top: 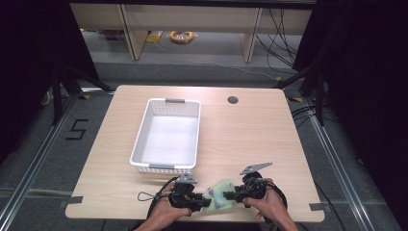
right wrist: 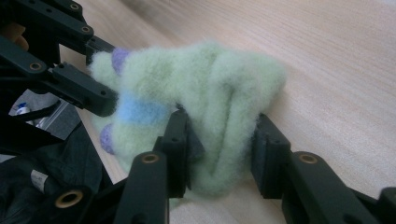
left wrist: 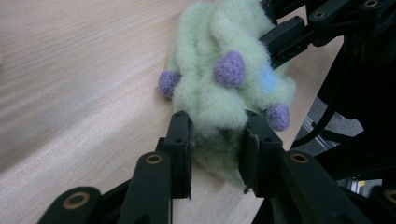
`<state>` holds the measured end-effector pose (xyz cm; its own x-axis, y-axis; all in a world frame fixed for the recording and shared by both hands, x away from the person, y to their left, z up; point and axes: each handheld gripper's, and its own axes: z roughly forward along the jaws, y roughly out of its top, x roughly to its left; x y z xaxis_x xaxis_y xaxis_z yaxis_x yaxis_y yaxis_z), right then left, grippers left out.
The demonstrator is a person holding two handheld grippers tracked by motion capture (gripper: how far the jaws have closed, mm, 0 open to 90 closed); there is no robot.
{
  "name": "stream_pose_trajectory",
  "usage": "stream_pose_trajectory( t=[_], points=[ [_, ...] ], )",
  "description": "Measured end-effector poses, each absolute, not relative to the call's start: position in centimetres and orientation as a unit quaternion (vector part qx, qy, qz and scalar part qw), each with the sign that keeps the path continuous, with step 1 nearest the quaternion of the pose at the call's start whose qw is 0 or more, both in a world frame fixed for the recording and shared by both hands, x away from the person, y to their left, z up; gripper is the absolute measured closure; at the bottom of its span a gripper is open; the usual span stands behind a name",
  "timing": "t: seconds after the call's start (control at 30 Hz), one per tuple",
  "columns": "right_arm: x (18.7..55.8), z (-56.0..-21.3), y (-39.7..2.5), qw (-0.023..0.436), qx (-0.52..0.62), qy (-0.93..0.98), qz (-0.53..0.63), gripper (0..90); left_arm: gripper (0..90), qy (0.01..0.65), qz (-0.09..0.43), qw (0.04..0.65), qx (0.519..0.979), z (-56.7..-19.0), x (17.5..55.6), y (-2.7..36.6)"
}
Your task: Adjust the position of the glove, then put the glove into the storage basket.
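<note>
Light wood table [top: 250,139], white basket [top: 142,134] beyond both grippers. Green fuzzy cloth [top: 219,195] at near edge, stretched between left gripper [top: 204,203] and right gripper [top: 226,196]. Each clamped on opposite end; long axis from one to other.

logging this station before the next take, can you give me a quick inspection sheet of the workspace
Surface: light wooden table, with a round hole near the far edge.
Job's things: fuzzy green cloth with purple bobbles and a blue patch, at the near edge; white basket, nothing in it.
Clutter: nothing seen.
Grippers: left gripper shut on the cloth; right gripper shut on its other end. Both held by hands.
Cables: black cable loops on the table by the left hand; more cables on the floor at right.
Surroundings: grey floor, a yellow coil by wooden furniture behind, black curtains either side.
</note>
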<state>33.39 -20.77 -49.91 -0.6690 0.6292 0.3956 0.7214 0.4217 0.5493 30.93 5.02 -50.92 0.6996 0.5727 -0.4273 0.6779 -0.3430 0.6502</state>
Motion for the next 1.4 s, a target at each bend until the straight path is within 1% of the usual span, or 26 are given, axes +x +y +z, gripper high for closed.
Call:
stream_pose_trajectory(
  t=[0.03, 0.17, 0.23, 0.3, 0.4, 0.53, 0.57, 0.63, 0.73, 0.77, 0.8, 0.83, 0.87, 0.9, 0.93, 1.0, 1.1, 1.13, 1.2, 1.27, 1.3, 1.33, 1.37, 1.4],
  points=[
    [33.4, -50.0, -20.8, 0.056, -0.393, -0.843, -0.363, 66.5, 68.8, 0.384, -0.059, 0.426, 0.817, -50.8, 30.9, 5.0],
    [33.3, -49.9, -21.0, 0.057, -0.395, -0.841, -0.366, 67.7, 69.5, 0.381, -0.054, 0.424, 0.820, -50.6, 31.0, 5.1],
    [33.2, -49.8, -21.0, 0.068, -0.403, -0.836, -0.367, 68.6, 69.7, 0.375, -0.061, 0.428, 0.820, -50.6, 31.2, 5.2],
    [33.3, -49.9, -21.1, 0.055, -0.397, -0.838, -0.371, 69.2, 69.8, 0.376, -0.062, 0.428, 0.819, -50.6, 31.2, 5.2],
    [33.1, -49.7, -21.0, 0.060, -0.400, -0.836, -0.370, 69.8, 69.9, 0.375, -0.059, 0.429, 0.820, -50.5, 31.0, 5.3],
    [33.0, -49.6, -21.0, 0.054, -0.400, -0.835, -0.374, 70.5, 69.9, 0.373, -0.056, 0.431, 0.820, -50.4, 30.9, 5.4],
    [32.9, -49.6, -20.9, 0.068, -0.404, -0.831, -0.377, 70.6, 69.9, 0.374, -0.058, 0.431, 0.819, -50.3, 30.9, 5.4],
    [32.9, -49.5, -20.9, 0.067, -0.399, -0.832, -0.379, 70.8, 69.9, 0.373, -0.057, 0.435, 0.818, -50.3, 30.9, 5.4],
    [33.0, -49.4, -21.0, 0.051, -0.394, -0.836, -0.379, 71.2, 69.9, 0.370, -0.058, 0.434, 0.819, -50.0, 30.9, 5.5],
    [32.9, -49.3, -21.0, 0.058, -0.396, -0.834, -0.380, 71.4, 69.9, 0.369, -0.057, 0.438, 0.818, -50.0, 30.9, 5.5],
    [32.9, -49.2, -21.0, 0.051, -0.392, -0.836, -0.382, 71.6, 69.9, 0.366, -0.062, 0.435, 0.821, -49.9, 31.0, 5.6],
    [32.8, -49.1, -20.9, 0.056, -0.395, -0.832, -0.386, 71.7, 69.9, 0.368, -0.054, 0.434, 0.821, -49.8, 31.0, 5.6],
    [32.7, -48.9, -21.0, 0.045, -0.395, -0.833, -0.384, 71.9, 69.9, 0.369, -0.061, 0.437, 0.818, -49.7, 30.9, 5.6],
    [32.7, -48.8, -20.9, 0.050, -0.390, -0.832, -0.391, 72.0, 69.9, 0.364, -0.059, 0.438, 0.820, -49.5, 30.9, 5.7],
    [32.6, -48.6, -20.9, 0.042, -0.394, -0.833, -0.387, 72.1, 69.9, 0.361, -0.062, 0.441, 0.819, -49.3, 30.9, 5.8],
    [32.5, -48.3, -20.6, 0.049, -0.394, -0.830, -0.393, 72.3, 69.9, 0.359, -0.060, 0.444, 0.819, -48.8, 30.9, 6.0],
    [32.4, -47.5, -20.5, 0.048, -0.396, -0.823, -0.404, 72.5, 69.9, 0.345, -0.053, 0.453, 0.820, -47.5, 30.9, 6.6],
    [32.4, -47.1, -20.4, 0.040, -0.392, -0.823, -0.410, 72.4, 69.9, 0.343, -0.052, 0.454, 0.821, -47.2, 30.9, 6.8],
    [32.5, -46.5, -20.3, 0.043, -0.382, -0.820, -0.423, 72.5, 69.8, 0.342, -0.054, 0.457, 0.819, -46.4, 31.1, 7.5],
    [32.5, -45.6, -19.9, 0.036, -0.381, -0.818, -0.429, 72.5, 69.8, 0.338, -0.055, 0.458, 0.820, -45.6, 31.3, 7.9],
    [32.3, -45.1, -19.5, 0.043, -0.390, -0.814, -0.428, 72.5, 69.8, 0.338, -0.051, 0.458, 0.820, -45.0, 31.5, 8.3],
    [32.4, -44.5, -19.1, 0.041, -0.384, -0.813, -0.435, 72.5, 69.9, 0.340, -0.045, 0.458, 0.820, -44.6, 31.6, 8.5],
    [32.8, -44.2, -18.9, 0.027, -0.372, -0.818, -0.438, 72.5, 69.8, 0.338, -0.046, 0.461, 0.819, -44.0, 31.8, 8.9],
    [32.9, -43.6, -18.6, 0.031, -0.374, -0.818, -0.435, 72.5, 69.8, 0.336, -0.041, 0.461, 0.820, -43.4, 32.1, 9.3]
  ],
)
